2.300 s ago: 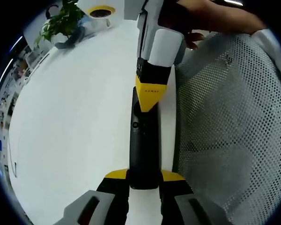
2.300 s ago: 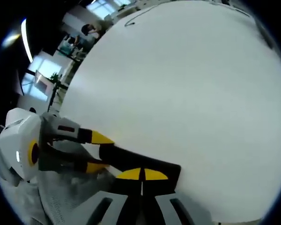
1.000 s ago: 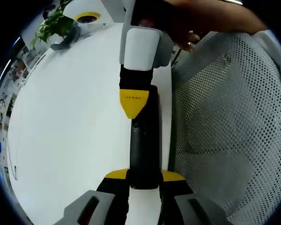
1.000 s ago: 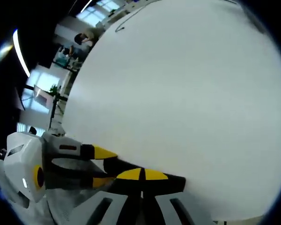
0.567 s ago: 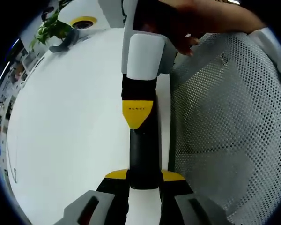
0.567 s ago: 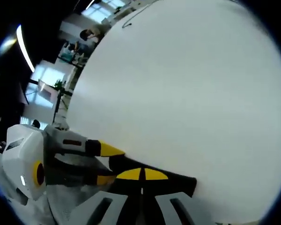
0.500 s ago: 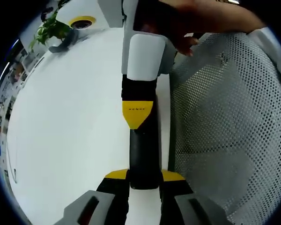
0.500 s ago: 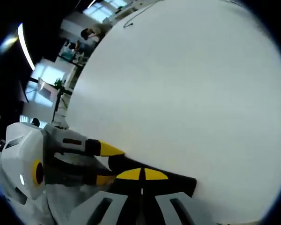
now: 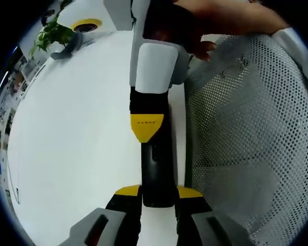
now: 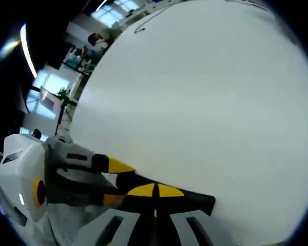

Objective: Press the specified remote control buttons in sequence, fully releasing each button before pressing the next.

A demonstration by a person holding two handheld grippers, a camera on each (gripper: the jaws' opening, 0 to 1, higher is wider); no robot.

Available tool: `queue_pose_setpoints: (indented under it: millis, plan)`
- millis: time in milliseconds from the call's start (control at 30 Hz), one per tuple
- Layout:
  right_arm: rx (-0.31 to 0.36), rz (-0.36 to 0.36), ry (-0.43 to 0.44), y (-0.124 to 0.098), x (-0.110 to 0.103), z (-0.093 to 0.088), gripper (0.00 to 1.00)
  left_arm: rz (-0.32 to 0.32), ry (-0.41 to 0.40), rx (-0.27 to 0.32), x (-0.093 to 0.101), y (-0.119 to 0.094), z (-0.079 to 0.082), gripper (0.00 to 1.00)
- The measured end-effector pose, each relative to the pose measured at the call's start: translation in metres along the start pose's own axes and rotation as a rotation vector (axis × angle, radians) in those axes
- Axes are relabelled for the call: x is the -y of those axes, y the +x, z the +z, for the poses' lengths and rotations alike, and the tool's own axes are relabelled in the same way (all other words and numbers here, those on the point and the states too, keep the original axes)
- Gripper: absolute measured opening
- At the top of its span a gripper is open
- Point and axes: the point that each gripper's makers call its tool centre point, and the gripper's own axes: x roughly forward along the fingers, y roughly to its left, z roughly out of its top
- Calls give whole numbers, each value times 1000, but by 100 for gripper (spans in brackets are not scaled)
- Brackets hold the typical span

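Remote control clamped in left gripper, closed right gripper tip on buttons; sequence progress undeterminable.

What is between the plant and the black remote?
Just bare white table. In the left gripper view, nothing sits on it between the plant and the remote.

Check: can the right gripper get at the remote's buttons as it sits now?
Probably yes. The left gripper clamps the remote by its near end, and the right gripper already sits on its top face, nothing between.
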Motion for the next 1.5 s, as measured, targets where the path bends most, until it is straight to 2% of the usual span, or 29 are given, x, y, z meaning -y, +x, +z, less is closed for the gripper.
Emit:
queue_pose_setpoints:
  millis: [67, 200, 300, 667, 833, 933, 1233, 1500]
  plan:
    - [-4, 23, 78, -2, 1, -1, 0, 0, -4, 13, 0, 0, -1, 24]
    - [0, 12, 64, -5, 2, -1, 0, 3, -10, 41, 0, -1, -1, 24]
    - [-32, 44, 75, -5, -5, -7, 0, 1, -11, 51, 0, 0, 0, 24]
    - [-79, 29, 42, -1, -5, -16, 0, -2, -25, 69, 0, -1, 0, 24]
    - [-74, 41, 58, -3, -5, -16, 0, 1, -27, 82, 0, 0, 0, 24]
    - [-73, 31, 35, -2, -6, -16, 0, 5, -25, 86, 0, 0, 0, 24]
    - [-73, -5, -31, -2, -6, -16, 0, 1, -15, 66, 0, 0, 1, 24]
    - [-76, 9, -21, -3, -6, -17, 0, -2, -13, 58, 1, 0, 1, 24]
